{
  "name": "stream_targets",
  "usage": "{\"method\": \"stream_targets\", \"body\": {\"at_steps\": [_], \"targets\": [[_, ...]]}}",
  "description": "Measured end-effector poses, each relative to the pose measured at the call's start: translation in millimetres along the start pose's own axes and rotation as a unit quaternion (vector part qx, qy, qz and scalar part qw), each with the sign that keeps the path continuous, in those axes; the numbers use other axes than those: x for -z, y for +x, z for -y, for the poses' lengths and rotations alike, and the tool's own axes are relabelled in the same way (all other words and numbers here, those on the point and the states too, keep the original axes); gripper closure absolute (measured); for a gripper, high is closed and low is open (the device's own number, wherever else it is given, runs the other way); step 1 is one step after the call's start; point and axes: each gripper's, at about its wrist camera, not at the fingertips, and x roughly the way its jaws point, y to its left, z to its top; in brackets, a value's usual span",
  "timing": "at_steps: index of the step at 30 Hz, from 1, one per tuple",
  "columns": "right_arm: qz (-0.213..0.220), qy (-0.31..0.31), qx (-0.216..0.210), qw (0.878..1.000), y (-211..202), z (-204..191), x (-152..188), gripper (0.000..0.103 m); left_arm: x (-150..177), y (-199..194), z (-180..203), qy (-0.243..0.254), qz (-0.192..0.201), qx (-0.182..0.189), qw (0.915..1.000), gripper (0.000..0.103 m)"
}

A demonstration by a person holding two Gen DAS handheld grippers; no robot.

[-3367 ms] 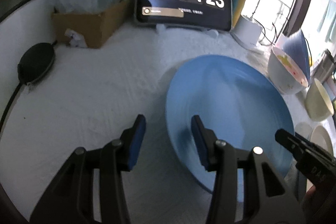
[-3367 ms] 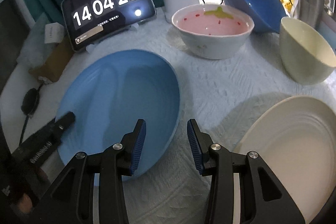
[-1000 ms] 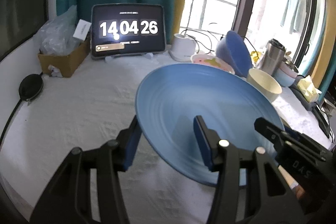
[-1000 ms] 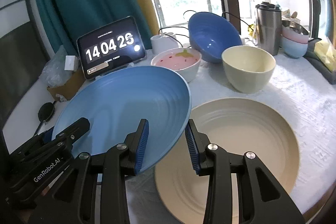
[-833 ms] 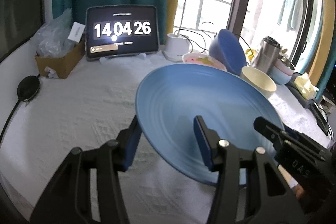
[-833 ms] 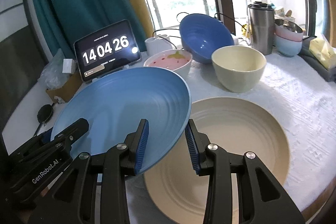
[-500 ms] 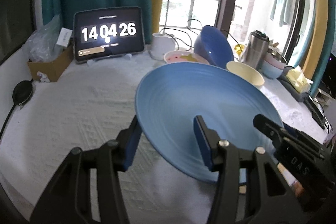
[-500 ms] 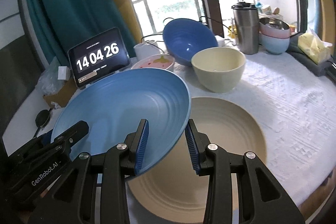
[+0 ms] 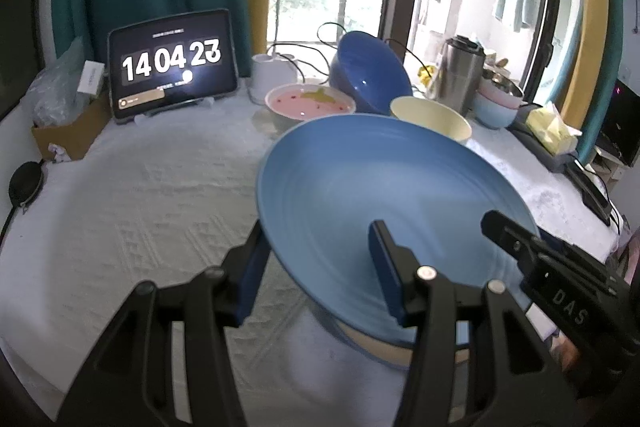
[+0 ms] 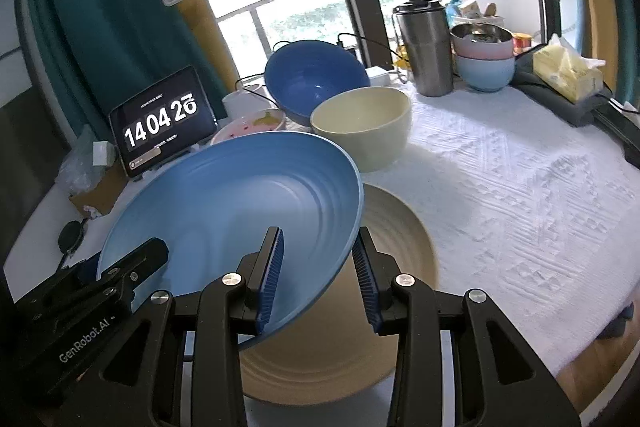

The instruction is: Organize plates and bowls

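— What are the two holding?
— The left hand-held gripper [image 9: 316, 267] pinches one rim of the blue plate [image 9: 384, 195], a pad above and a pad below; the right hand-held gripper [image 10: 318, 277] pinches the opposite rim the same way.
— Where is the plate?
— In the air, tilted, over the cream plate [image 10: 396, 251] that lies on the white-clothed counter [image 10: 520, 187].
— And beyond?
— A cream bowl [image 10: 362, 121], a dark blue bowl [image 10: 316, 77] and a pink-lined bowl [image 9: 310, 101], near the tablet clock [image 9: 172, 65].
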Motion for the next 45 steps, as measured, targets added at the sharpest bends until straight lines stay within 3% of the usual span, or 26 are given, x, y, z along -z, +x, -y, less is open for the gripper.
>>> {"method": "stream_targets", "body": {"at_steps": [23,31,36,45], "targets": [[-0.016,0.016,0.020,1.000,5,46,20,0.065,25,24,42,0.045,-0.050,0.000,0.9977,0.052],[-0.019,0.009,0.017,1.000,7,45,23,0.064,29,29,36,0.042,-0.063,0.000,0.9972,0.050],[-0.018,0.009,0.015,1.000,6,44,23,0.064,32,33,30,0.053,-0.073,-0.025,0.9956,0.050],[-0.026,0.011,0.014,1.000,9,45,25,0.064,35,32,21,0.048,-0.077,-0.009,0.9959,0.050]]}}
